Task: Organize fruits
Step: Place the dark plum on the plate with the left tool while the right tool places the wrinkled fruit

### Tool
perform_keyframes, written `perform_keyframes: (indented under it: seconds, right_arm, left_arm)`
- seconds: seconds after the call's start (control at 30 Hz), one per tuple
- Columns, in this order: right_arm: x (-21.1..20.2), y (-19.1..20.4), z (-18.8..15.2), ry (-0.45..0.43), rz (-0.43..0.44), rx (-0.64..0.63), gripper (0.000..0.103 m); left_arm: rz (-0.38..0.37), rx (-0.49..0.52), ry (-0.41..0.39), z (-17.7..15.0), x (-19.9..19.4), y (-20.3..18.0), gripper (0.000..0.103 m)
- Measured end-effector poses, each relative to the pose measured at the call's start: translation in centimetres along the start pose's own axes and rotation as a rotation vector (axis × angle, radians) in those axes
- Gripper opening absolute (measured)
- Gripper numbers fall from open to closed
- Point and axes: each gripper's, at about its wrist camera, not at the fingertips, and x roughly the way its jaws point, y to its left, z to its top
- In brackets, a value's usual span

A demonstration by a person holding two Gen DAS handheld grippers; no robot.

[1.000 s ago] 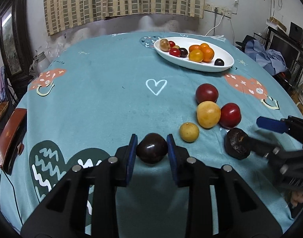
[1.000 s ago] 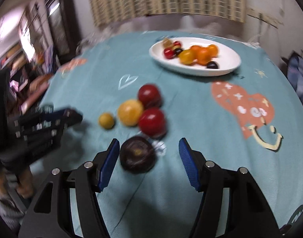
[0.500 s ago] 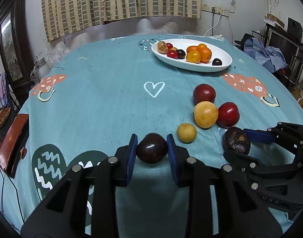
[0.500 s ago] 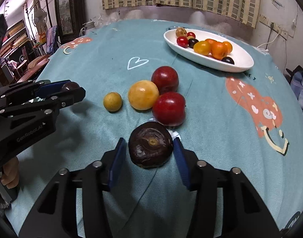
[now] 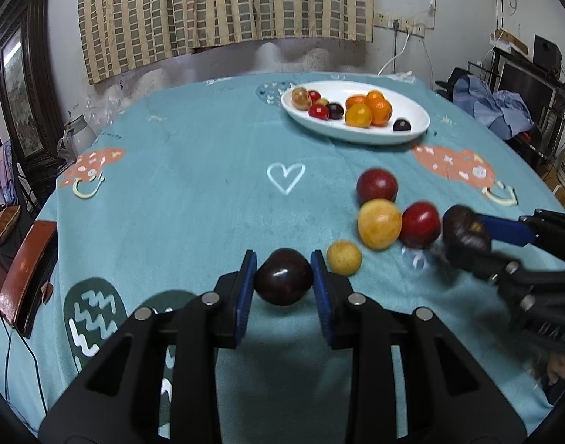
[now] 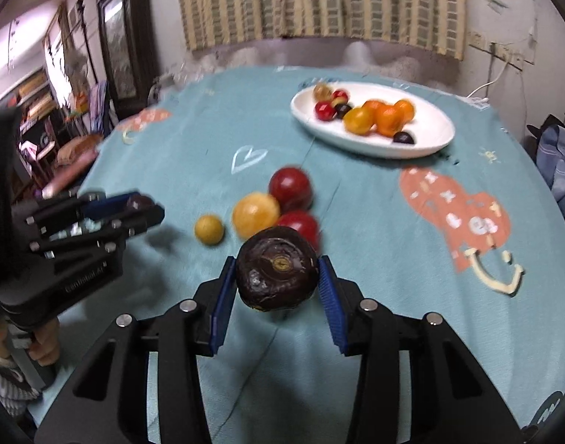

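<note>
My left gripper (image 5: 283, 277) is shut on a dark plum (image 5: 283, 276), held above the teal tablecloth. My right gripper (image 6: 277, 277) is shut on a wrinkled dark purple fruit (image 6: 277, 269), lifted off the cloth; it also shows in the left wrist view (image 5: 465, 229). On the cloth lie two red fruits (image 5: 376, 186) (image 5: 420, 224), an orange-yellow fruit (image 5: 379, 224) and a small yellow fruit (image 5: 344, 257). A white oval plate (image 5: 412, 127) at the far side holds several small fruits. The left gripper shows at the left of the right wrist view (image 6: 142, 207).
A round table with a teal patterned cloth (image 5: 193, 192). A brown chair back (image 5: 27, 273) stands at the left edge. A curtain and wall lie behind the table; clutter and blue clothes (image 5: 493, 107) are at the right.
The right gripper closed on the wrinkled dark fruit and lifted it off the cloth. The left gripper keeps holding the plum, raised slightly.
</note>
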Motion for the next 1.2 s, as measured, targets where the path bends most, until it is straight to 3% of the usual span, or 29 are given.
perform_keyframes:
  seconds: [0.33, 0.6, 0.63, 0.67, 0.7, 0.73, 0.77, 0.97, 1.07, 1.2]
  right_arm:
    - [-0.7, -7.1, 9.2, -0.124, -0.143, 0.107, 0.044]
    - [6.7, -11.8, 12.2, -0.095, -0.151, 0.224, 0.044]
    - [7.3, -12.2, 12.5, -0.111, -0.167, 0.231, 0.045]
    - [7.6, -12.5, 12.5, -0.120, -0.180, 0.235, 0.057]
    - [8.0, -13.0, 12.8, -0.122, -0.200, 0.245, 0.069]
    - [8.1, -13.3, 13.0, -0.129, -0.204, 0.253, 0.081]
    - [7.9, -13.5, 13.0, -0.146, -0.190, 0.261, 0.081]
    - [3.2, -12.7, 12.6, -0.242, -0.102, 0.264, 0.081]
    - [0.9, -10.5, 12.0, -0.247, -0.071, 0.236, 0.088]
    - [-0.7, -7.3, 9.8, -0.221, -0.078, 0.170, 0.091]
  left_arm:
    - [-0.033, 0.049, -0.063, 10.3, 3.5, -1.2, 0.031]
    - [-0.117, 0.017, 0.004, 15.8, 12.1, -4.4, 0.031]
    - [-0.120, 0.020, 0.016, 16.1, 13.1, -4.8, 0.031]
    - [-0.120, 0.021, 0.023, 16.2, 13.8, -5.2, 0.035]
    - [-0.128, 0.024, 0.032, 16.4, 14.7, -5.5, 0.043]
    - [-0.117, 0.022, 0.031, 16.6, 15.2, -5.7, 0.063]
    - [-0.100, 0.017, 0.022, 16.7, 15.2, -5.6, 0.068]
    - [-0.075, -0.008, 0.004, 15.5, 12.7, -3.2, 0.069]
    - [-0.033, -0.025, -0.007, 13.4, 10.2, -1.4, 0.078]
    - [-0.009, -0.037, 0.003, 9.6, 7.1, 0.4, 0.079]
